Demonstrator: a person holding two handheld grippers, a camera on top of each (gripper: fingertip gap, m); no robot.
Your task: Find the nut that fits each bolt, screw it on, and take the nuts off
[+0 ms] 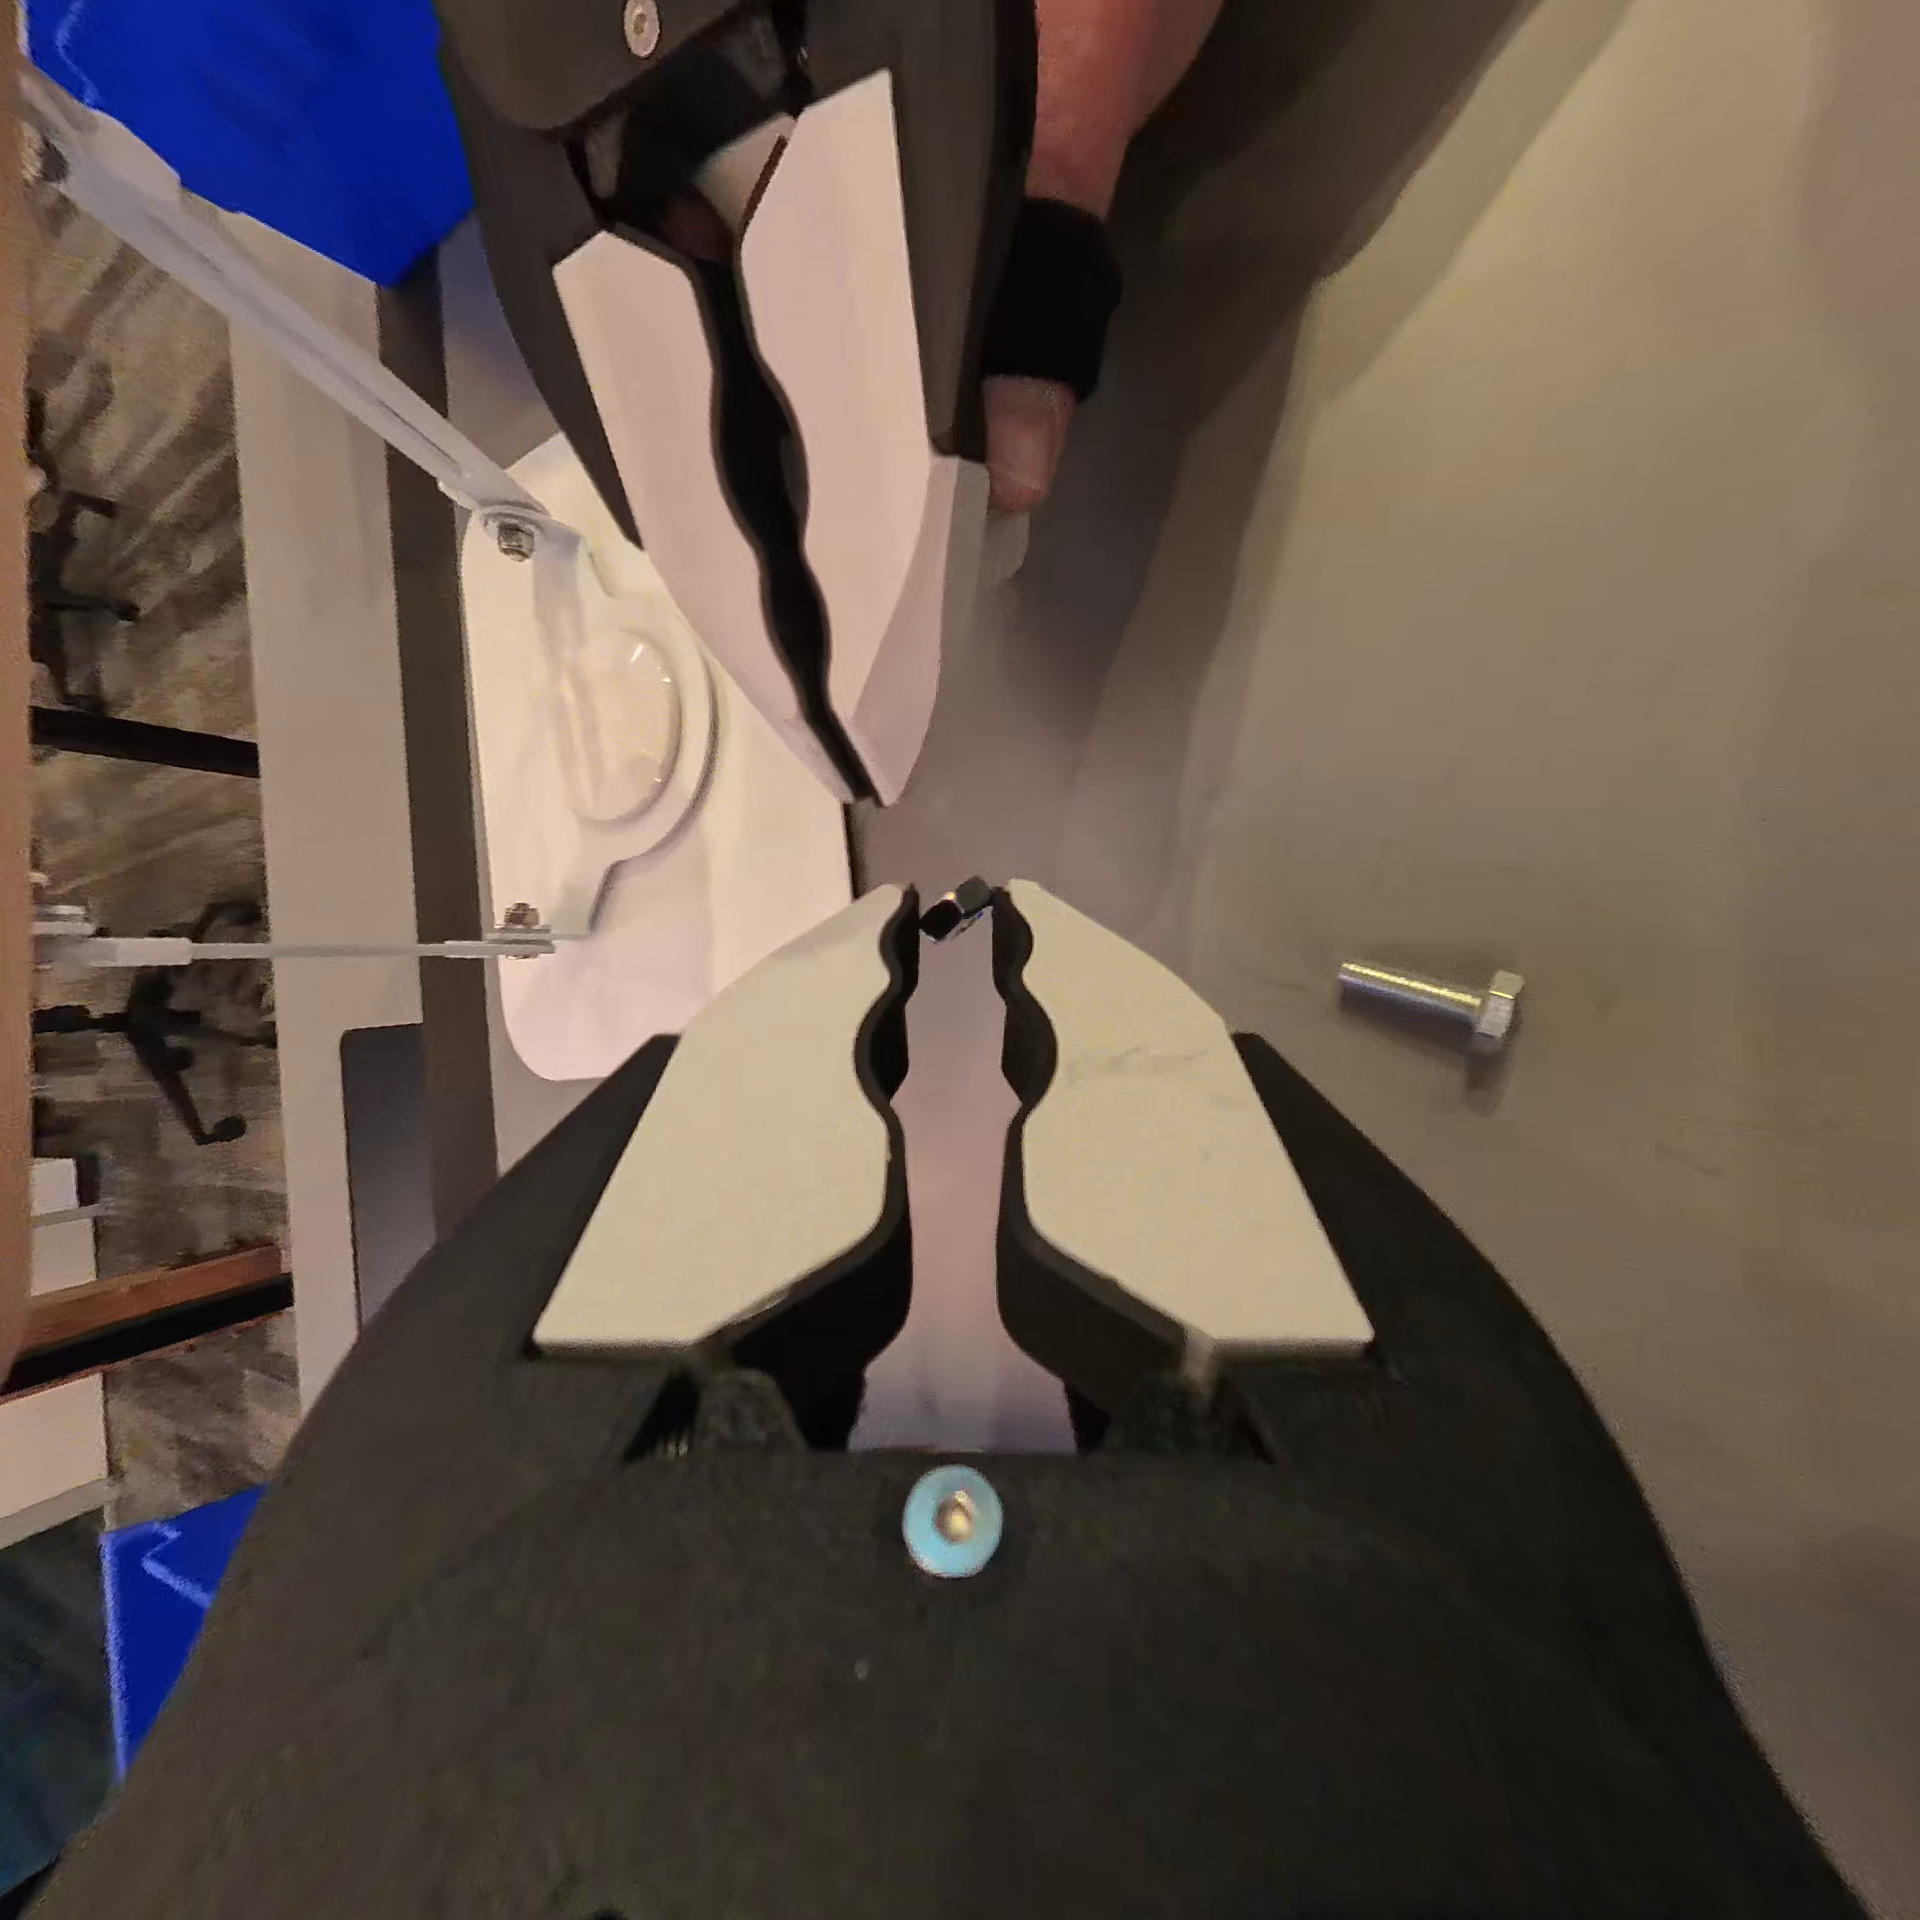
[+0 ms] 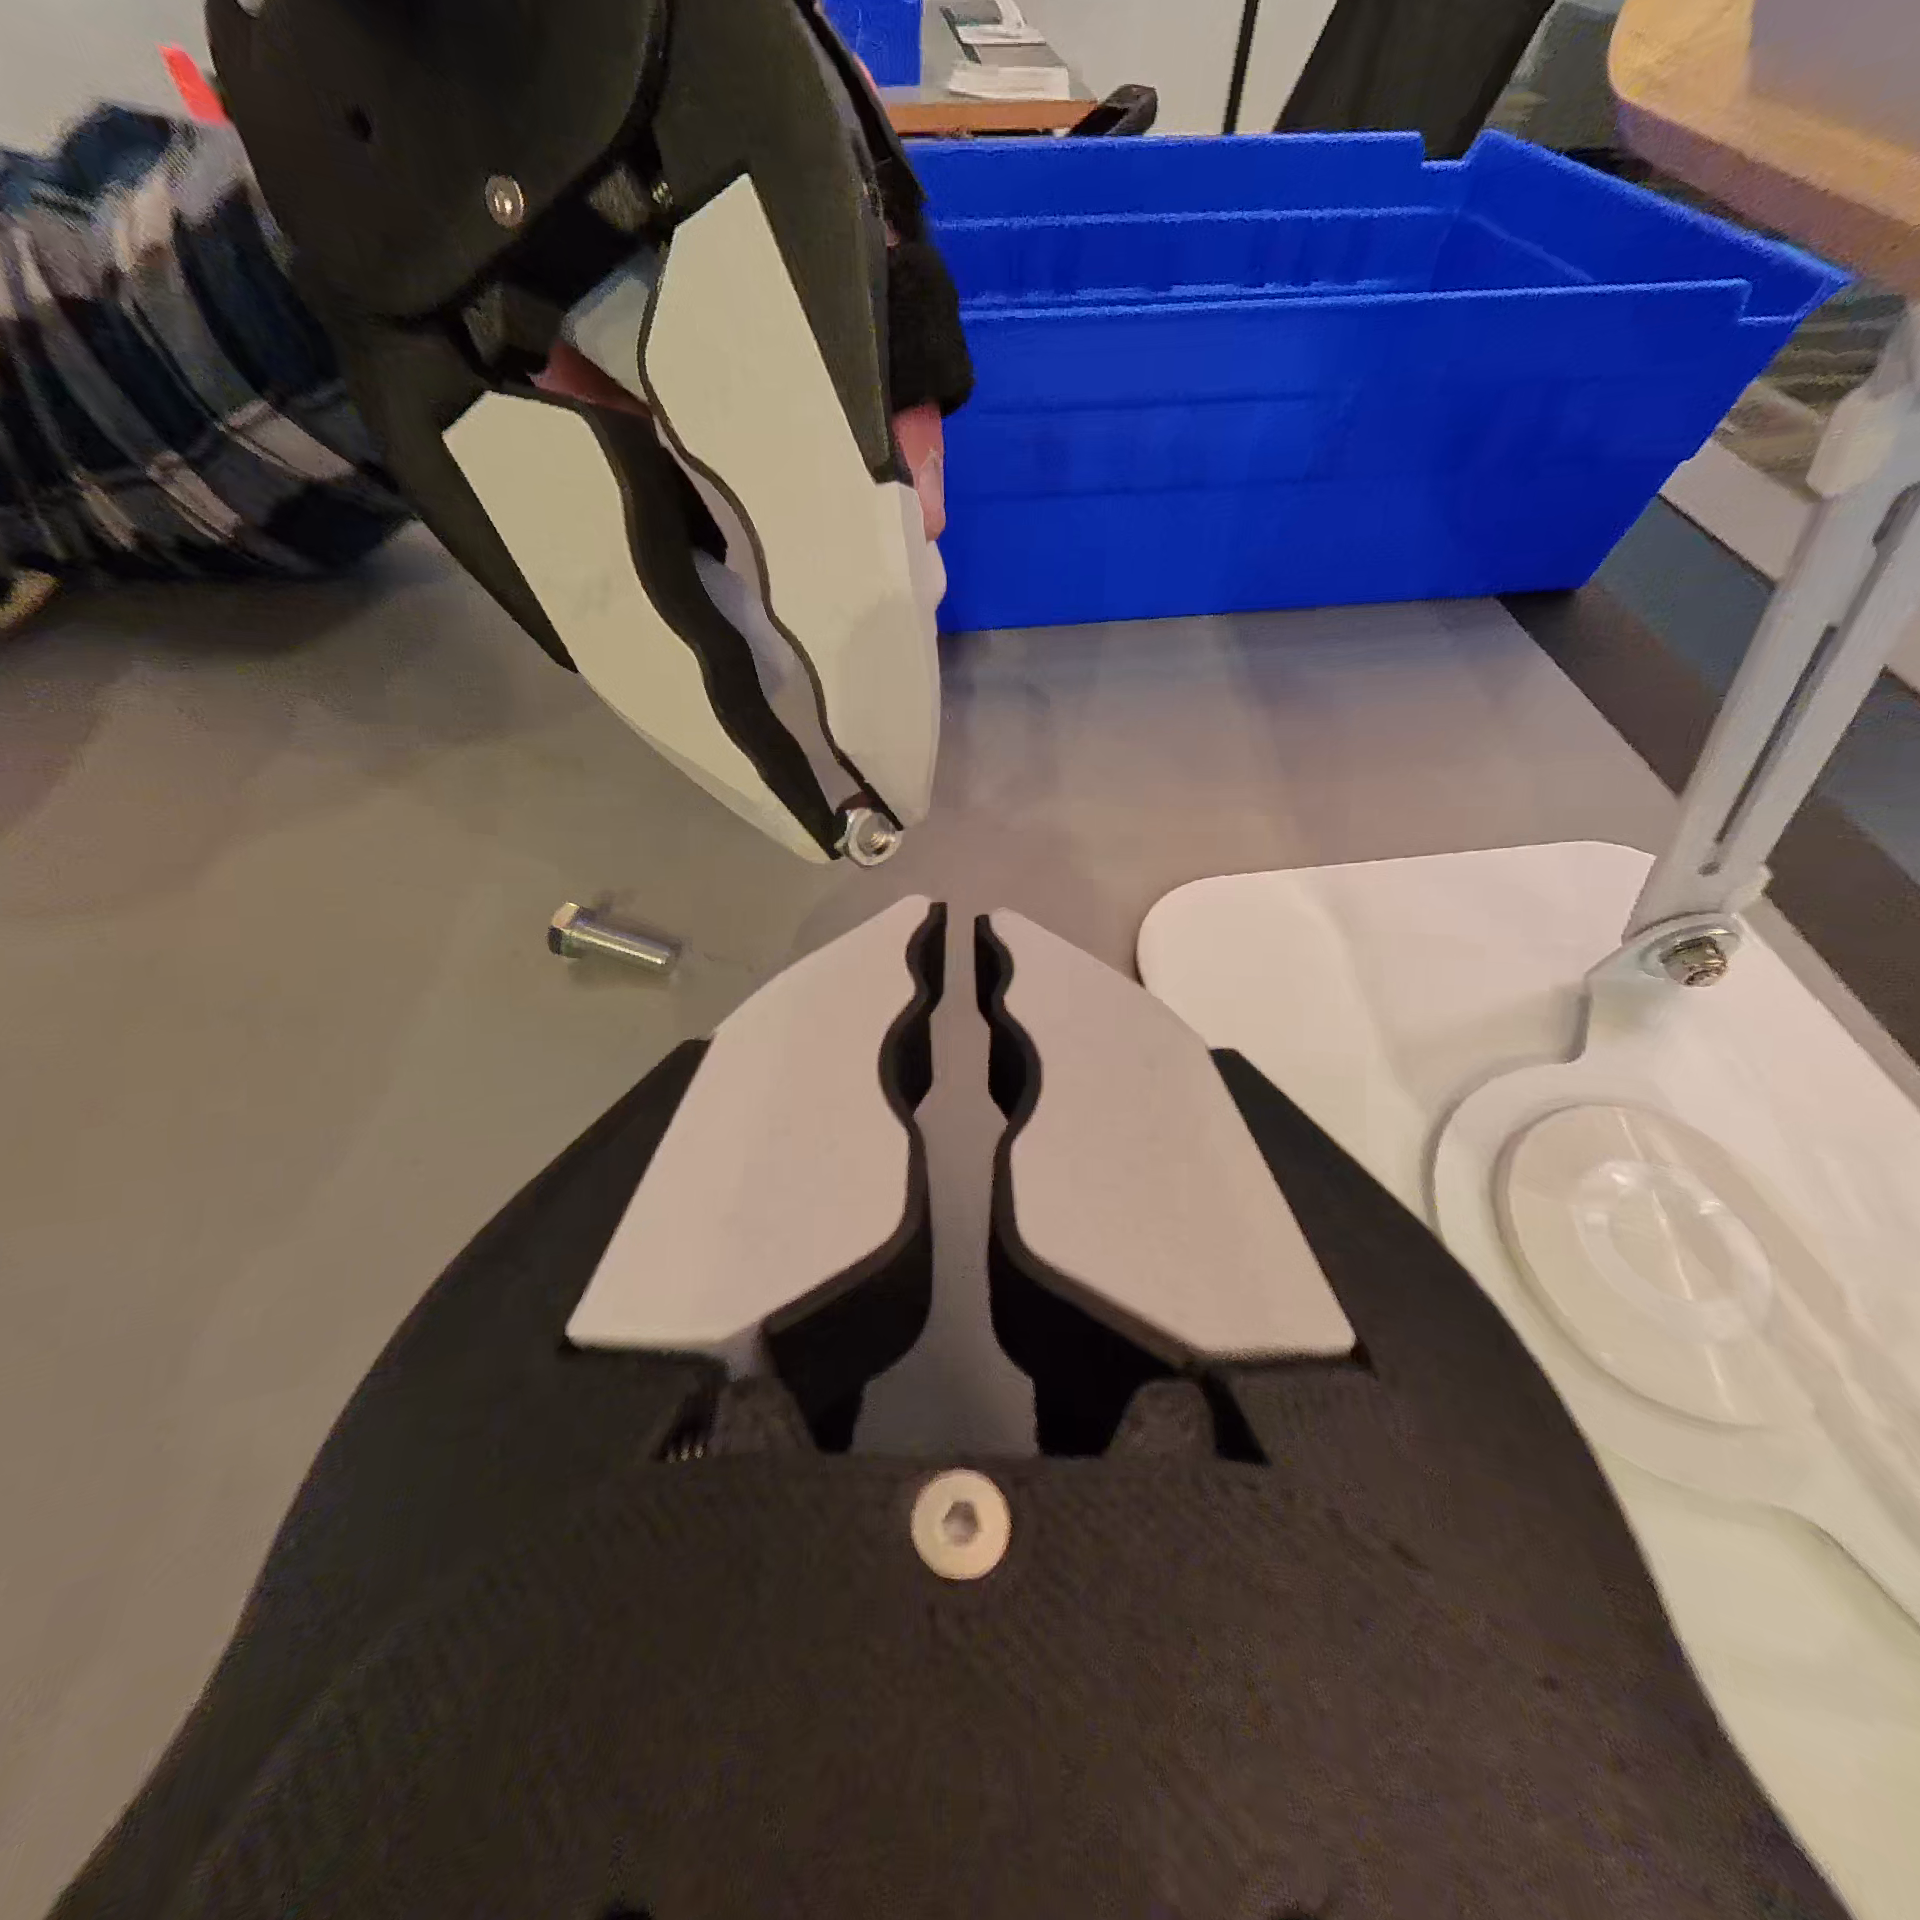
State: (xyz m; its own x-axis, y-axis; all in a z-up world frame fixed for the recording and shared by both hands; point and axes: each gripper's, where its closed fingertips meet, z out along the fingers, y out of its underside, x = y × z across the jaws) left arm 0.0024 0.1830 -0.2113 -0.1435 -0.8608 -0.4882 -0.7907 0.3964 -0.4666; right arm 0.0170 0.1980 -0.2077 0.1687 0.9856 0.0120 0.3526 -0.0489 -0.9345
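I see one small silver hex nut (image 2: 869,834) pinched at the very tips of my left gripper (image 2: 862,831), held clear above the surface (image 2: 312,1091), its threaded hole facing my right camera. One silver hex-head bolt (image 2: 613,943) lies on its side on the grey surface — bare, apart from the nut.

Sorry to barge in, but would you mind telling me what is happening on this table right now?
A person is working two handheld grippers over a grey table. The left gripper has a small silver nut pinched at the tips of its jaws, held above the table. The right gripper faces it, jaws slightly apart with nothing between them. A silver bolt lies loose on the table, no nut on it. A blue bin stands behind.
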